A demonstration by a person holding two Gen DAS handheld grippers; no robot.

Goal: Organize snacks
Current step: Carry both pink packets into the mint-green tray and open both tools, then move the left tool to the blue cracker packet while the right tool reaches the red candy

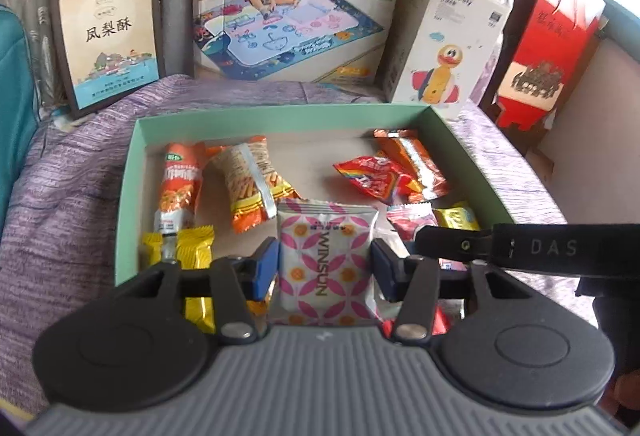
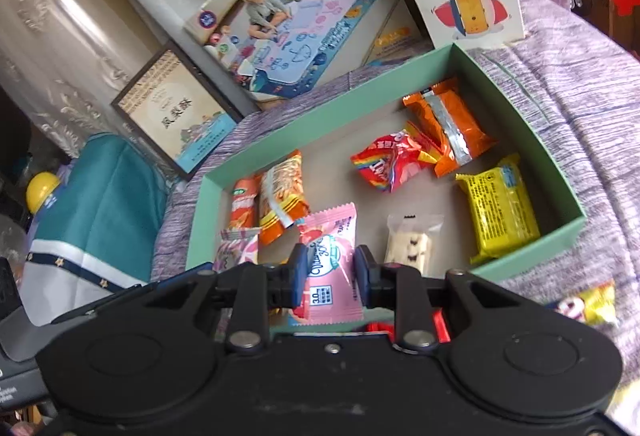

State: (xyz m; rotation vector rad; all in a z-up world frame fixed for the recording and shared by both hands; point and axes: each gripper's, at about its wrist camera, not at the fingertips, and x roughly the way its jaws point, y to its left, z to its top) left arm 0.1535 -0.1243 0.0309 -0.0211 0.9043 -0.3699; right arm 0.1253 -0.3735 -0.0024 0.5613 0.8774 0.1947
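Left gripper (image 1: 325,264) clamps WINSUN packet (image 1: 326,256), right gripper (image 2: 329,274) clamps pink packet (image 2: 330,268) (lower ends hidden behind gripper bodies).

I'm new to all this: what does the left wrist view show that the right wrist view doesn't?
Only the left wrist view shows the left gripper shut on the WINSUN packet. Only the right wrist view shows the right gripper shut on a pink packet and a clear white-filled packet. Both share the green box and the duck carton.
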